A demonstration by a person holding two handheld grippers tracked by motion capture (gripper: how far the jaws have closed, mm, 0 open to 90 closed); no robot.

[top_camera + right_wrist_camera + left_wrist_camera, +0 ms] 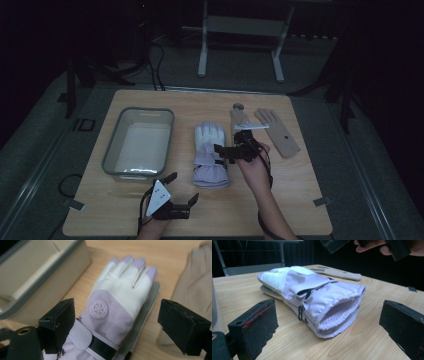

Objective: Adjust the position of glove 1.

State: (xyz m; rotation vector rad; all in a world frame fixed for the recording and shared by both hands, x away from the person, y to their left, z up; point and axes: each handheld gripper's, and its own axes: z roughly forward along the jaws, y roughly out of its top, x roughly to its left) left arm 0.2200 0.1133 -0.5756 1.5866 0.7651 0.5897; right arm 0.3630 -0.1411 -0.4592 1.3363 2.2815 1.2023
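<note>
Left to right: the grey bin (138, 142) sits empty on the surface (280, 210). My left claw (176, 192) is down front, jaws apart, holding nothing. The padded lilac glove (210, 155) lies mid-surface, my right claw (234, 145) spread over it, not gripping. Beige gloves (275, 131) untouched, so basically nothing's packed yet.

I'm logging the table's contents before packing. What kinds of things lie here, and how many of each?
Padded lilac-and-white ski gloves, stacked: 2
Thin beige knit gloves: 2
Grey-rimmed clear plastic bin: 1
Total: 5
</note>
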